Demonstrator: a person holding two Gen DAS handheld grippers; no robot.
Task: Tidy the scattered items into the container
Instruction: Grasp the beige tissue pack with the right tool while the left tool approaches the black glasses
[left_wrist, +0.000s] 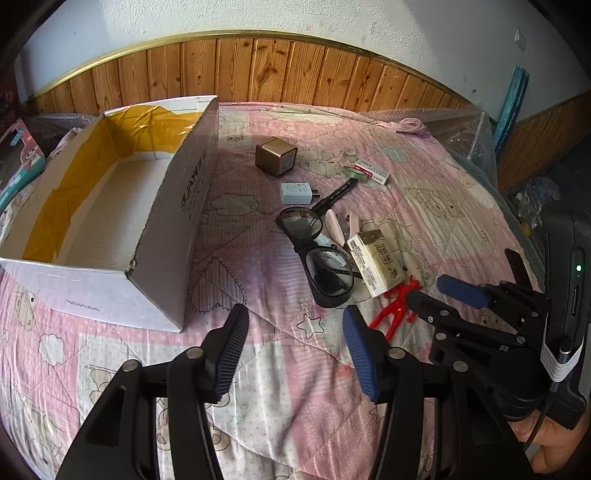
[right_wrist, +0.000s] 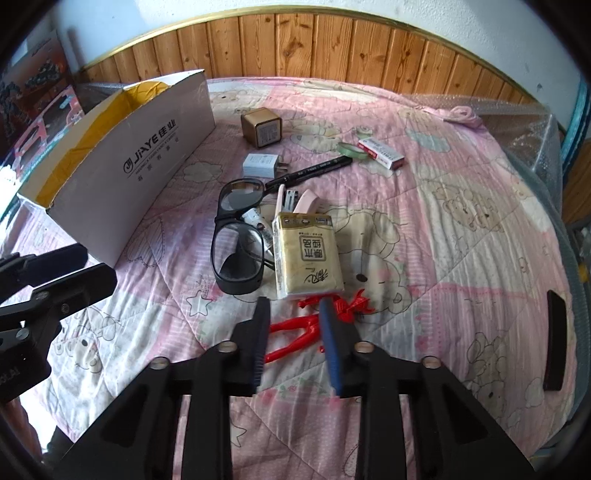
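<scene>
Right tool (right_wrist: 293, 332): fingers spread apart, straddling the red plastic figure (right_wrist: 295, 330) that lies flat on the bed quilt (right_wrist: 443, 229); pads not visibly touching it, nothing gripped. Left tool (left_wrist: 295, 347): fingers wide apart, hovering over bare quilt just near of the box corner, holding nothing.

Container: white cardboard box (left_wrist: 192, 192), open top, yellow tape lining the inner walls, sits on the left half of the bed; interior looks empty where visible.

Scattered items, all on the quilt to the right of the box:
- tissue pack (right_wrist: 306, 254), yellowish, just beyond the red figure, its near edge at the figure's arms.
- black-framed glasses (right_wrist: 238, 236), left of the tissue pack, lenses lined up near-to-far.
- pink clip-like item (right_wrist: 306, 201), beyond the tissue pack; exact type cannot be told.
- small white tube (right_wrist: 256, 218) between the glasses and the tissue pack.
- black marker (right_wrist: 310, 170), lying diagonally, far of the glasses.
- white charger plug (right_wrist: 260, 164), left of the marker.
- gold cube (right_wrist: 261, 127), far of the charger, closest to the box's far end.
- green tape roll (right_wrist: 351, 150) and red-and-white small box (right_wrist: 380, 151), side by side, far right of the group.

Wood-panelled wall (right_wrist: 332, 48) runs behind the bed. A hand (left_wrist: 554, 443) grips the right tool's handle, seen in the left wrist view.
</scene>
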